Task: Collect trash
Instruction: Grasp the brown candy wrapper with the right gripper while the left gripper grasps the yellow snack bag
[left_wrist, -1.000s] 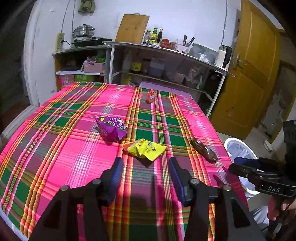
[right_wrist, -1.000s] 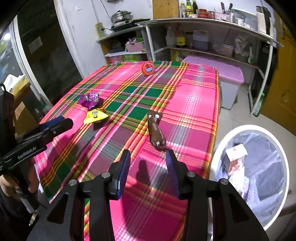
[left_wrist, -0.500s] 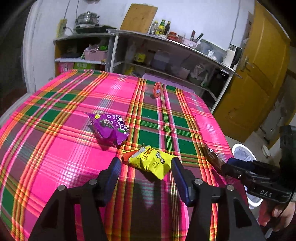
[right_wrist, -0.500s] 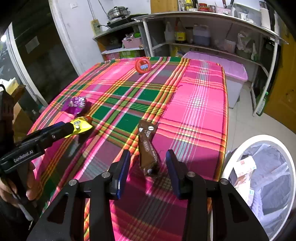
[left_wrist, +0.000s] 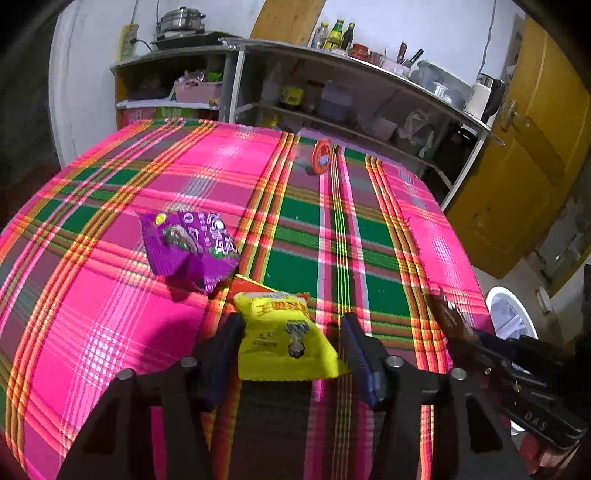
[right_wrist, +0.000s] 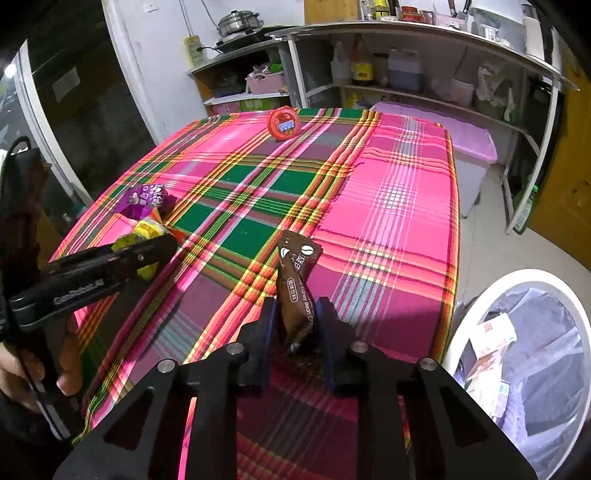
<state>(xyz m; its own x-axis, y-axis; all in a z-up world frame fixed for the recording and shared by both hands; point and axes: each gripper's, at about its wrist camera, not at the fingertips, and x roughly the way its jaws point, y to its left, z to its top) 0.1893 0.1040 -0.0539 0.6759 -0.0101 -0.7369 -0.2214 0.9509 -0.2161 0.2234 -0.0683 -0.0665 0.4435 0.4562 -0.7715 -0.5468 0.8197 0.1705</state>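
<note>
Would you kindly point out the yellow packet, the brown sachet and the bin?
yellow packet (left_wrist: 284, 341), left wrist view, its printed face.
brown sachet (right_wrist: 297, 284), right wrist view, its middle.
bin (right_wrist: 480, 295), right wrist view, its white rim.

A home kitchen: steel shelving with sauce bottles, a steamer pot, plaid-clothed table.

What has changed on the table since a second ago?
Both tools came forward and down onto wrappers. The left tool now straddles the yellow packet, jaws closing. The right tool has the brown sachet between its closing jaws, its far end tipped up. The purple packet, red tin and white bin stayed put.
</note>
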